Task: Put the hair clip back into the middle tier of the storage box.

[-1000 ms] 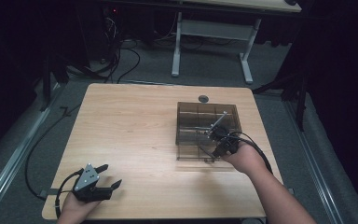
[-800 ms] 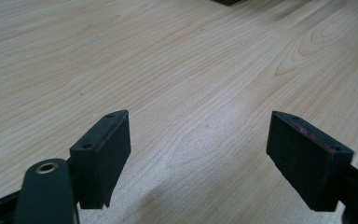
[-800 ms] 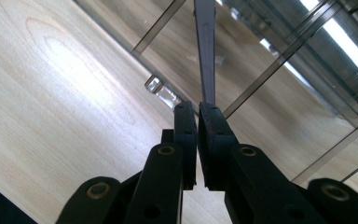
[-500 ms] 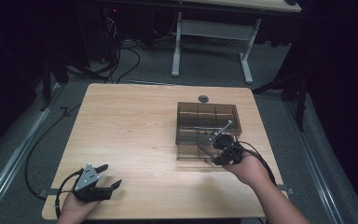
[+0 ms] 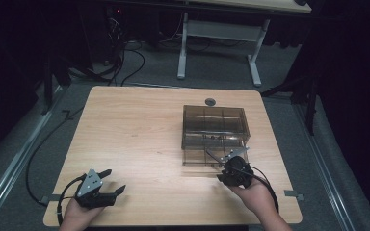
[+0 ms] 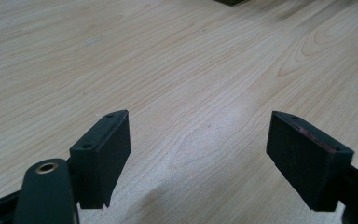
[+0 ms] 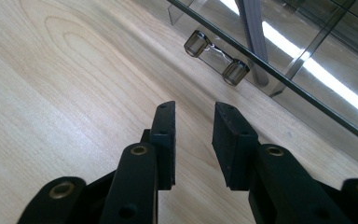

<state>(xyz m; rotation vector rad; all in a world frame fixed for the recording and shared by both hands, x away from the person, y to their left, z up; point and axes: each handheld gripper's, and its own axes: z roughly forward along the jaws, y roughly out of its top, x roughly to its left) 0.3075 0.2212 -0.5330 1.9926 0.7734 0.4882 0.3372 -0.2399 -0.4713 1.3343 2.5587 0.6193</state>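
Note:
A smoky clear box (image 5: 214, 122) with several compartments stands right of the table's middle. Its clear front panel (image 5: 207, 156) reaches toward the near edge. That panel carries a small clear handle (image 7: 216, 58) on two round posts. My right gripper (image 5: 224, 163) sits just in front of the panel, near the table top. In the right gripper view my right gripper (image 7: 193, 109) points at the handle from a short way back; its jaws have just been opening and nothing is between them. My left gripper (image 5: 114, 181) rests open at the near left, and my left gripper (image 6: 198, 121) has only bare wood between its jaws.
The wooden table (image 5: 135, 130) is bare to the left of the box. A small round grommet (image 5: 210, 101) sits at the far edge. Cables (image 5: 125, 57) and a white desk frame (image 5: 217, 43) are on the floor beyond.
The right hand has drawn back from the box front toward the near edge and sunk lower. The left hand has stayed in place.

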